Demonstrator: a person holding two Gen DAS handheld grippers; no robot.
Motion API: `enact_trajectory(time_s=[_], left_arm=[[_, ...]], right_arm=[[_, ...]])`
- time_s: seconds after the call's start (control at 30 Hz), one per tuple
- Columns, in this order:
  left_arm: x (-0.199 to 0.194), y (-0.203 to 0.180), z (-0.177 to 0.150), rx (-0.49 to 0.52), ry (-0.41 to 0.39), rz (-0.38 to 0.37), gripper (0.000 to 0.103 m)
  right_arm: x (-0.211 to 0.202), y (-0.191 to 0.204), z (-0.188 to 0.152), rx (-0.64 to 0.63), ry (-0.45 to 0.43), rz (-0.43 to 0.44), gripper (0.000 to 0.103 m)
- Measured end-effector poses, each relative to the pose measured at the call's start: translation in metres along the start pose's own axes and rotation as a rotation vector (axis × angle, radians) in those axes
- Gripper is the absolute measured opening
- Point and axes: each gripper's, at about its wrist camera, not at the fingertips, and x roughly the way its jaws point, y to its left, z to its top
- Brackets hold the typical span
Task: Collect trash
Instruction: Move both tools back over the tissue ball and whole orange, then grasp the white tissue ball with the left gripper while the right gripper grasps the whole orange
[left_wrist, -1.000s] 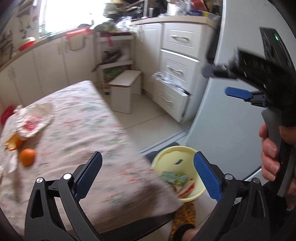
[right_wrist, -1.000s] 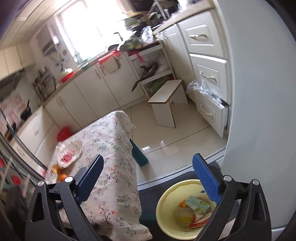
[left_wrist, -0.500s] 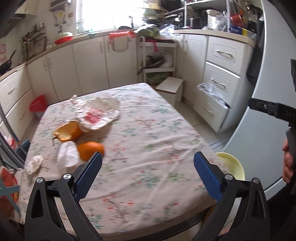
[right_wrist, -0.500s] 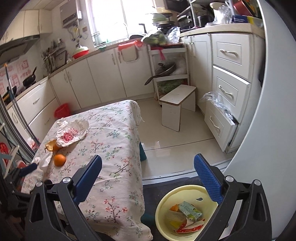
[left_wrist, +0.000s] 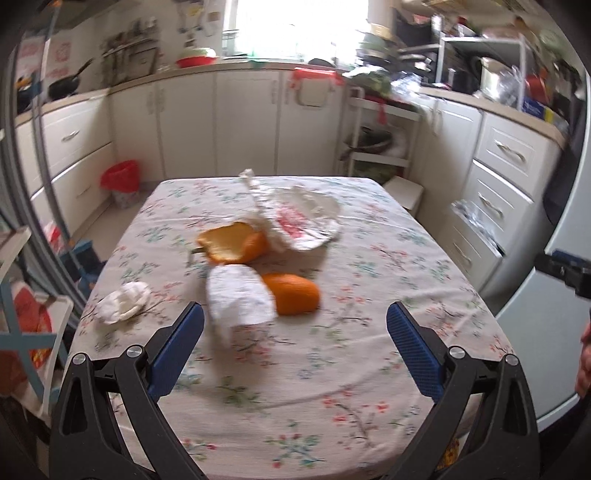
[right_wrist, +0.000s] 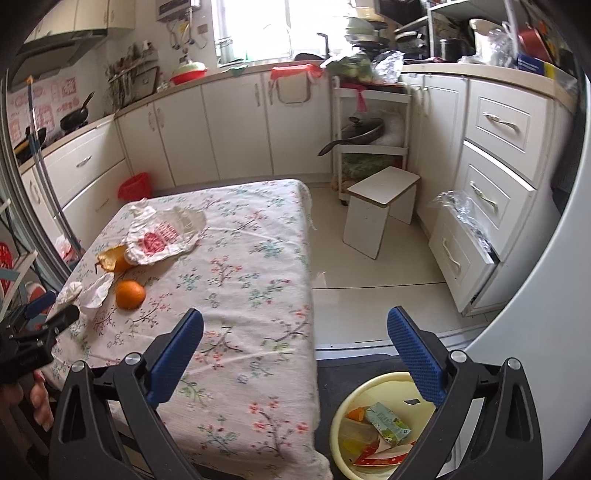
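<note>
The left gripper (left_wrist: 294, 345) has swung away from the yellow basin (right_wrist: 384, 424) on the floor and now faces squarely over the bench (left_wrist: 369, 369), jaws spread wide with nothing between them. A second ago it looked down past the bench edge at the basin; now the leftover trash sits dead ahead: a white crumpled paper (left_wrist: 238, 297) at 12 o'clock just past the fingertips, touching an orange (left_wrist: 293, 291), with orange peel (left_wrist: 232, 247) and a printed plastic bag (left_wrist: 301, 219) beyond, and a small tissue wad (left_wrist: 123, 301) off at 10 o'clock. The right gripper (right_wrist: 295, 347) hangs wide apart and empty too, with the basin, already holding wrappers (right_wrist: 384, 428), at its 5 o'clock. That reads as one drop finished and the next pickup lining up, probably the crumpled paper.
</note>
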Motion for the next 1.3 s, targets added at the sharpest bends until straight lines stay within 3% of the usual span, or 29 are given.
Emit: enact_trajectory(time_s=[0.33, 0.53, 0.73, 0.97, 1.3], left_arm=[[-0.008, 0.059, 0.009, -0.092, -0.014, 0.103, 0.095], [-0.006, 0.094, 0.023, -0.090, -0.007, 0.163, 0.095], [0.008, 0.136, 0.018, -0.129, 0.102, 0.202, 0.095], [0.016, 0.157, 0.017, -0.151, 0.146, 0.227, 0.095], [0.050, 0.160, 0.005, -0.057, 0.280, 0.235, 0.095]], right_arm=[[0.020, 0.061, 0.010, -0.082, 0.014, 0.058, 0.096], [0.036, 0.100, 0.012, -0.132, 0.037, 0.102, 0.096], [0.057, 0.136, 0.010, -0.194, 0.066, 0.142, 0.095], [0.081, 0.171, 0.006, -0.252, 0.110, 0.181, 0.095], [0.104, 0.202, -0.005, -0.292, 0.198, 0.290, 0.096]])
